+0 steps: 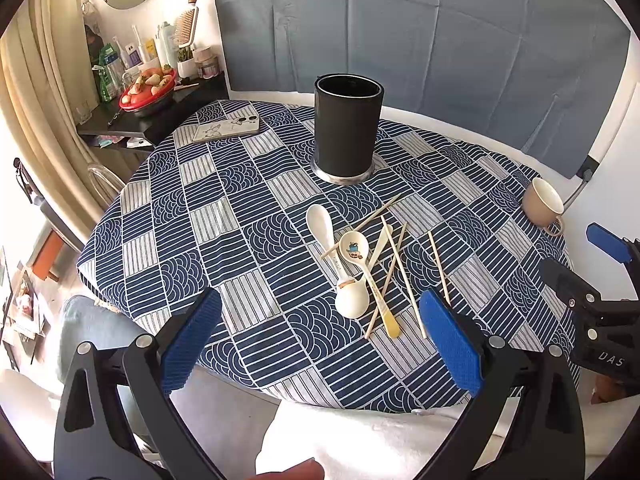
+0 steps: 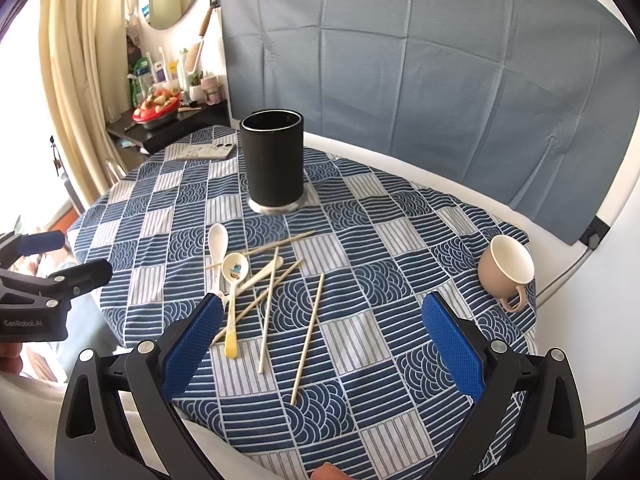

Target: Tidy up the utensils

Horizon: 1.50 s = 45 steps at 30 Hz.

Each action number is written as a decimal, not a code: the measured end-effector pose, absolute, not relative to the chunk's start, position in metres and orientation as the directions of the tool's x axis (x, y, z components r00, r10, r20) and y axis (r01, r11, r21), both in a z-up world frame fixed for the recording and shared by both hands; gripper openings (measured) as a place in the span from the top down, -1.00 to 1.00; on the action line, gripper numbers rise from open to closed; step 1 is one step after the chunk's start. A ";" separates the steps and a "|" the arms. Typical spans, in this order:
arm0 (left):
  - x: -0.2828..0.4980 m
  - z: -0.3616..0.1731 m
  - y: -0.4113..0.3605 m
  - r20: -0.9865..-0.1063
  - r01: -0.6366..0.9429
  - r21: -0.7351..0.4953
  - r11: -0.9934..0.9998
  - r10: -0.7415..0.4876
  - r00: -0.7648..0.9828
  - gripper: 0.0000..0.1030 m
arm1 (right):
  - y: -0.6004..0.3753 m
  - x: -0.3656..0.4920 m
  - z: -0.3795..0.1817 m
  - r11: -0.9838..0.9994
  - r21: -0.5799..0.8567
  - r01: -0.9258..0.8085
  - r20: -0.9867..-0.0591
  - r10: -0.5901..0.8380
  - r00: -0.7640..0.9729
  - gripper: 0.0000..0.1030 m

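Both sets of jaws stand wide apart and hold nothing. The left gripper [image 1: 320,344] hovers above the near edge of the desk [image 1: 224,216], level and aimed across it; the right gripper [image 2: 320,344] hangs beside it, nearer the right edge. A fingertip shows at the bottom of each view; the hands are otherwise cut off.

Just beyond the jaws, near the desk's middle, lie three spoons [image 1: 347,254] and several chopsticks [image 1: 402,280], crossed in a loose heap; one chopstick [image 2: 308,338] lies apart. Small writing on one spoon handle is unreadable. The black holder [image 1: 347,130] stands upright toward the far edge. A phone [image 1: 226,128] lies at the far left corner, a tilted cup [image 2: 506,270] at the right edge.

The grippers' sides read "DAS" and "GenRobot.AI".
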<state>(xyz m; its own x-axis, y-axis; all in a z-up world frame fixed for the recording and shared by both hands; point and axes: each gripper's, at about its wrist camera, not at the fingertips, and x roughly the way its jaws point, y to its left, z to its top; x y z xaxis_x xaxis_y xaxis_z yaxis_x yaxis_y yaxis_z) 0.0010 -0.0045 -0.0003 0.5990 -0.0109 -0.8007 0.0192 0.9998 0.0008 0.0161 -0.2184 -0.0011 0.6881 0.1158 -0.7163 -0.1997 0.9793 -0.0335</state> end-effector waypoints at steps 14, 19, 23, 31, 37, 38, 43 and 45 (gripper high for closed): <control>0.001 0.000 -0.006 -0.803 0.024 0.010 1.000 -0.006 0.596 -0.89 | -0.218 0.015 -0.001 0.979 -0.041 -0.201 -0.714 0.112 0.691 -0.85; 0.006 -0.003 -0.004 -0.803 0.030 0.024 0.999 0.001 0.596 -0.88 | -0.219 0.018 -0.003 0.981 -0.046 -0.189 -0.718 0.099 0.689 -0.85; 0.014 -0.005 -0.005 -0.812 0.041 0.037 0.998 0.006 0.584 -0.88 | -0.220 0.023 -0.004 0.983 -0.053 -0.176 -0.724 0.083 0.684 -0.85; 0.036 -0.011 -0.012 -0.838 0.123 0.047 0.991 -0.028 0.545 -0.88 | -0.220 0.037 -0.012 0.985 -0.073 -0.154 -0.758 0.046 0.651 -0.85; 0.059 -0.021 -0.013 -0.870 0.162 0.029 0.986 -0.055 0.489 -0.88 | -0.221 0.052 -0.022 0.988 -0.081 -0.130 -0.790 0.016 0.613 -0.85; 0.063 -0.023 -0.013 -0.876 0.170 0.024 0.985 -0.061 0.478 -0.88 | -0.222 0.055 -0.025 0.989 -0.081 -0.126 -0.796 0.012 0.605 -0.85; 0.083 -0.037 -0.014 -0.896 0.201 0.038 0.979 -0.056 0.441 -0.88 | -0.223 0.073 -0.041 0.994 -0.066 -0.092 -0.832 -0.004 0.555 -0.85; 0.093 -0.044 -0.012 -0.907 0.209 0.027 0.978 -0.064 0.416 -0.88 | -0.222 0.080 -0.048 0.994 -0.069 -0.082 -0.843 -0.014 0.537 -0.85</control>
<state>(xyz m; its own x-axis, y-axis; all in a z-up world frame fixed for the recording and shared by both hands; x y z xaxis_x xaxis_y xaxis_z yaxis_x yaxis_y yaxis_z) 0.0927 -0.0123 -0.0436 0.4162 -0.0639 -0.9070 0.2088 0.9776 0.0270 0.0802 -0.2224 -0.0480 0.5371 -0.0145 -0.8434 -0.0823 0.9942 -0.0695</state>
